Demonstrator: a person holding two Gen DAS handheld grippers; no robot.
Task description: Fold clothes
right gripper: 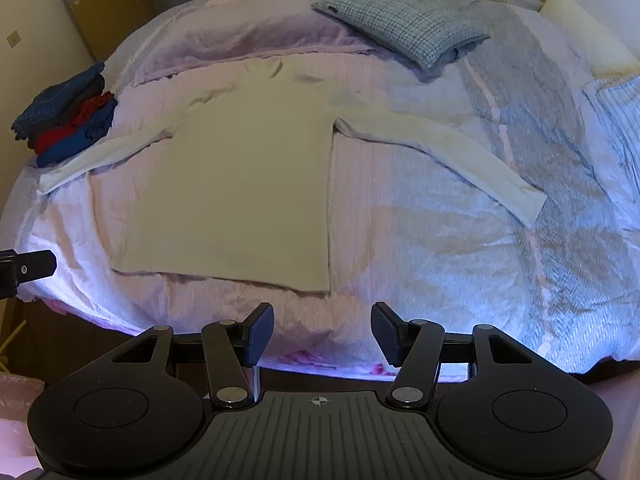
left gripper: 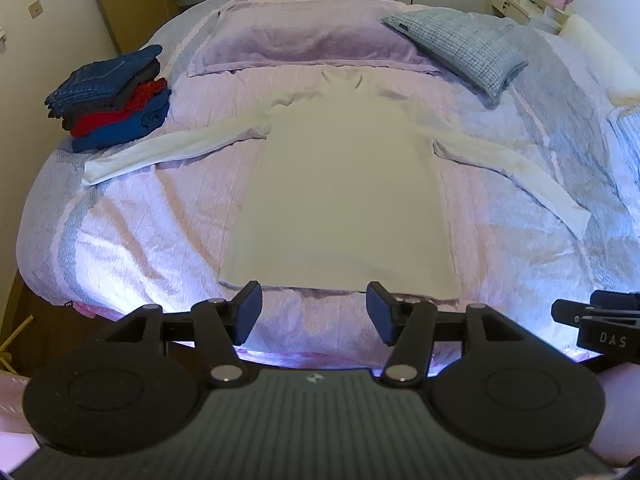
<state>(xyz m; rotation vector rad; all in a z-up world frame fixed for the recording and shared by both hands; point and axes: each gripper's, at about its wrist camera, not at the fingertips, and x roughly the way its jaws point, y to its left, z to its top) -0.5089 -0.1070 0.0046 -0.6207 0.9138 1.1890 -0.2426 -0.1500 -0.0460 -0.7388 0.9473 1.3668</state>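
Observation:
A white long-sleeved shirt lies flat on the bed, hem toward me and both sleeves spread out; it also shows in the right wrist view. My left gripper is open and empty, just short of the hem near its middle. My right gripper is open and empty, just short of the hem's right corner. The right gripper's tip shows at the right edge of the left wrist view.
A stack of folded clothes in blue, red and dark colours sits at the bed's far left. A grey checked pillow and a lilac pillow lie at the head. The bed's near edge runs just under the grippers.

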